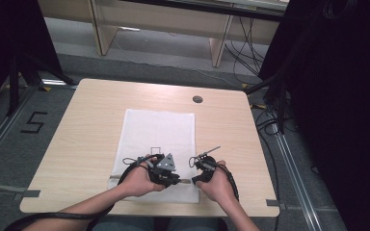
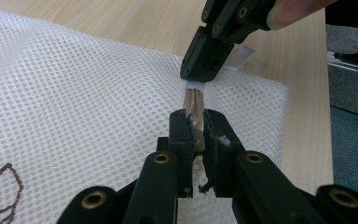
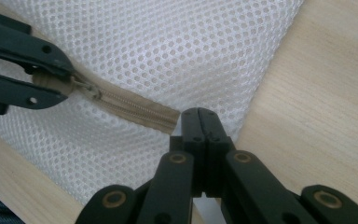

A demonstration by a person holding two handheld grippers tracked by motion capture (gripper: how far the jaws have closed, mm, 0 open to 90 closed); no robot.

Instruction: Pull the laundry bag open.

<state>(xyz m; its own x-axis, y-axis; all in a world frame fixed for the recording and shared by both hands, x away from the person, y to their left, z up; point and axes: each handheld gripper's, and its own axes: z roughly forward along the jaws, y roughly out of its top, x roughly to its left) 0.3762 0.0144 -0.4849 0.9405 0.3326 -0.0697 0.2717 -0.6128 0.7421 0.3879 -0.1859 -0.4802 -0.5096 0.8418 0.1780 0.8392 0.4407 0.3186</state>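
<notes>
At the near edge of a wooden table [image 1: 86, 125], the left gripper [image 2: 195, 133] pinches the zipper pull [image 3: 87, 88] of a white mesh bag [image 1: 158, 132] while the right gripper [image 3: 200, 123] clamps the bag's corner, bare tabletop lying on both sides.

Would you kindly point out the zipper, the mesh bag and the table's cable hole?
zipper [image 3: 135, 108], right gripper view, beige teeth.
mesh bag [image 1: 159, 127], high view, bare middle.
cable hole [image 1: 197, 99], high view, its centre.

lab recording bay, floor number marking [image 1: 33, 122], dark curtains [image 1: 337, 96], loose cables [image 1: 244, 53]
</notes>
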